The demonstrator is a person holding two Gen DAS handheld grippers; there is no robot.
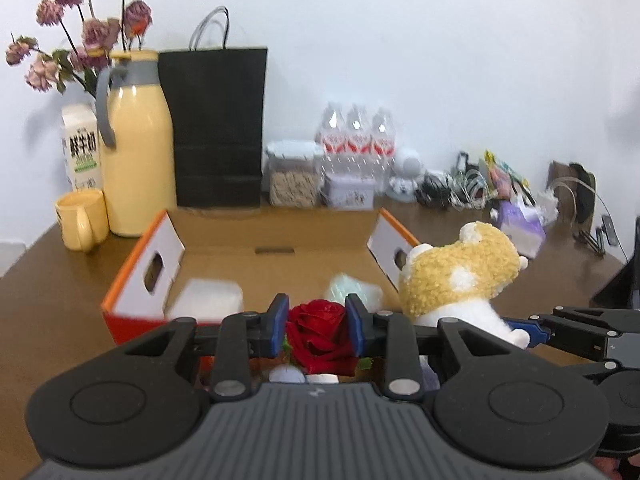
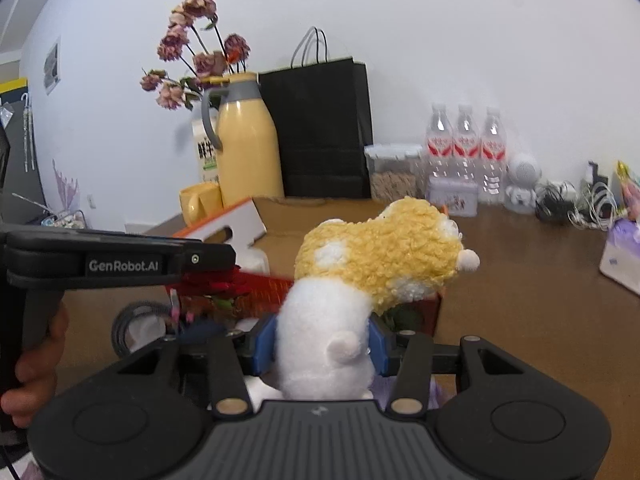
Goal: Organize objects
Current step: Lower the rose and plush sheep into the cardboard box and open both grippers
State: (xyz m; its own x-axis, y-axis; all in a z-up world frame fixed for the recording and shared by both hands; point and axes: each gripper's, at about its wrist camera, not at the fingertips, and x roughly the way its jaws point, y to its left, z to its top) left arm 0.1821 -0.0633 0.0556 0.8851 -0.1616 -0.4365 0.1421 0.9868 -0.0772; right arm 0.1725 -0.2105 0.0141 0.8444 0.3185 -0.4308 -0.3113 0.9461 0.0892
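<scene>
- My left gripper [image 1: 317,330] clamps the red rose [image 1: 318,334], frame center.
- My right gripper [image 2: 323,346] grips the plush toy [image 2: 360,280], frame center.
- Both over the cardboard box [image 1: 276,264]; neither dropped in yet.
- Box already holds two white items.

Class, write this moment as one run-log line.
left gripper: shut on red rose | right gripper: shut on plush toy | both by cardboard box

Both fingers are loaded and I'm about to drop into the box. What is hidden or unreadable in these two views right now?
- Rose stem: left wrist view, hidden behind the left gripper body.
- Box contents: two pale items, blurred, unidentifiable.
- Plush toy face: right wrist view, turned away; its lower body is covered by the right gripper.
- Items beneath both grippers: cut off.
</scene>
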